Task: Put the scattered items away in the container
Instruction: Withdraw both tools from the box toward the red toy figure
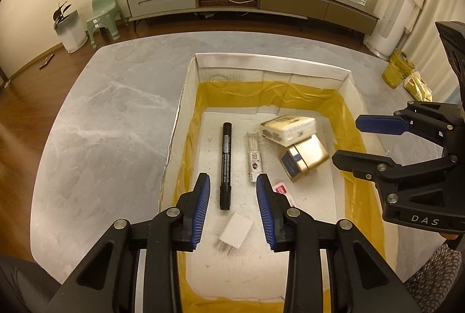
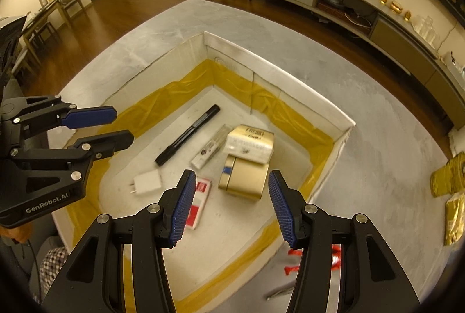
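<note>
The grey marble table spreads wide around a white cardboard box, with bare tabletop to the box's left and behind it. The box's upright walls are taped yellow along the floor seams, and its open top leaves free room above the contents.

The left gripper hangs over the near end of the box, jaws spread apart and empty, touching nothing. The right gripper hovers over the box's other side, likewise parted and empty.

Inside lie a tissue pack leaning on a gold case, a black marker, a clear tube of sticks, a white charger plug and a red-and-white sachet. Outside the box, near its corner, red wrapper pieces lie on the table.
</note>
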Tool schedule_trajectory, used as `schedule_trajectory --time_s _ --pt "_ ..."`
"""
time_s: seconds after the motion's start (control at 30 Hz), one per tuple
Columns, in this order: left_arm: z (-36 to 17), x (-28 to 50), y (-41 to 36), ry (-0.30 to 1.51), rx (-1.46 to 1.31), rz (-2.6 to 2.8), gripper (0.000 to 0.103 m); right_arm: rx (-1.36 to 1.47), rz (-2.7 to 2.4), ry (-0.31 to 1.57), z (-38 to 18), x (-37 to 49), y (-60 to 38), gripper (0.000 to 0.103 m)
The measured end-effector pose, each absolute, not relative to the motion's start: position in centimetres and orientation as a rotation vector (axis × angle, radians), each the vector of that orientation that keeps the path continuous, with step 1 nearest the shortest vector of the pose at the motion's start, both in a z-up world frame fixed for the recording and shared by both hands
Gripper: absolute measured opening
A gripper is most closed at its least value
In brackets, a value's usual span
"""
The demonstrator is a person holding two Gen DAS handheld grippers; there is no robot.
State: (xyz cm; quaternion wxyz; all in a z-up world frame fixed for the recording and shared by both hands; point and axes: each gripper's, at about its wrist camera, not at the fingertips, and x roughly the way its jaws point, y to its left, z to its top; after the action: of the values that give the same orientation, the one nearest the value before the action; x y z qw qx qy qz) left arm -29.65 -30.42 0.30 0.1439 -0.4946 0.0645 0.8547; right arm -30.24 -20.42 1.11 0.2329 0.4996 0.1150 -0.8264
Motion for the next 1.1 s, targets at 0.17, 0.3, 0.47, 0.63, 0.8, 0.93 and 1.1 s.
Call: schedule_trajectory --time_s 0.17,0.3,0.47,0.63,0.8,0.93,1.1 --pt "1.2 -27.9 -30.4 0.185 -1.408 2.474 0.035 1.352 -2.273 0.279 2.1 -28.3 -19.5 0.056" --pt "1.8 -26.4 -30.3 0.192 -1.398 2.474 0.035 1.335 -2.271 0.245 2.8 -26.8 -18.9 0.056" --pt "3.0 -24.3 -29.7 0.220 -1.360 2.480 0.035 1.303 -2.270 0.195 3.8 -24.9 -18.1 0.056" --pt "3.9 -22.2 -28.9 0.252 -1.321 2.478 0.035 1.262 -2.263 0.146 4.9 -22.9 -17.3 0.056" --pt "4.7 -20.6 -28.5 0.253 -1.311 2.469 0.035 1.217 -2.260 0.141 5.6 -20.8 -16.9 0.056" --pt "5.4 -19.4 -28.2 0.259 -1.297 2.471 0.035 1.179 -2.261 0.129 6.2 -19.2 -16.4 0.056" --pt "6.3 -17.4 -27.6 0.272 -1.269 2.472 0.035 1.136 -2.255 0.085 6.7 -17.4 -15.3 0.056"
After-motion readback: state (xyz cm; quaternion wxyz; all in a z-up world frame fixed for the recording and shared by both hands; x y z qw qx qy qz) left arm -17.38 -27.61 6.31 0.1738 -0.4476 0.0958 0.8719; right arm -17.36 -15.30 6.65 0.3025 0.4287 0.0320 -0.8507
